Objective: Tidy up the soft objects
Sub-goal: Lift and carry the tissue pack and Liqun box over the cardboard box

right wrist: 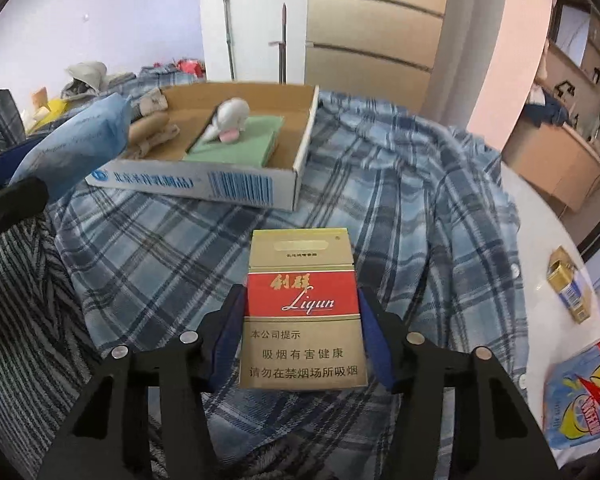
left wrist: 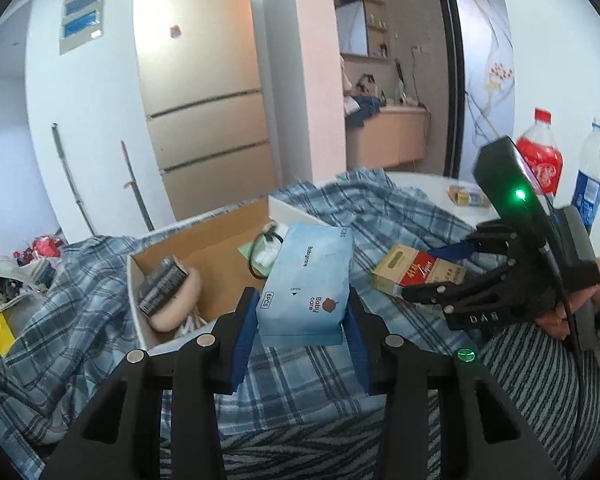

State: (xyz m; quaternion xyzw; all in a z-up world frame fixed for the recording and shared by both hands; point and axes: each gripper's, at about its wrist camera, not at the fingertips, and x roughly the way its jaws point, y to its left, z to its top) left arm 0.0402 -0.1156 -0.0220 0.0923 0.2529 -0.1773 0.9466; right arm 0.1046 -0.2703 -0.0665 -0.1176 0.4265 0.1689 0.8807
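My left gripper (left wrist: 302, 314) is shut on a light blue Babycare tissue pack (left wrist: 312, 276), held just in front of the open cardboard box (left wrist: 216, 236). The same pack (right wrist: 76, 148) shows at the left of the right wrist view, beside the box (right wrist: 296, 136). My right gripper (right wrist: 300, 300) is shut on a gold and red Liqun cigarette pack (right wrist: 300, 252) over the blue plaid cloth (right wrist: 380, 184). In the left wrist view that gripper (left wrist: 432, 271) and the cigarette pack (left wrist: 408, 270) sit to the right of the tissue pack.
The box holds a beige cushion (left wrist: 180, 304) under a black packet (left wrist: 162, 286), a green cloth (right wrist: 236, 144) and a white plush toy (right wrist: 230, 118). A cola bottle (left wrist: 540, 156), a water bottle (left wrist: 590, 176), another gold pack (right wrist: 568, 284) and a colourful bag (right wrist: 580, 396) are on the white table at the right.
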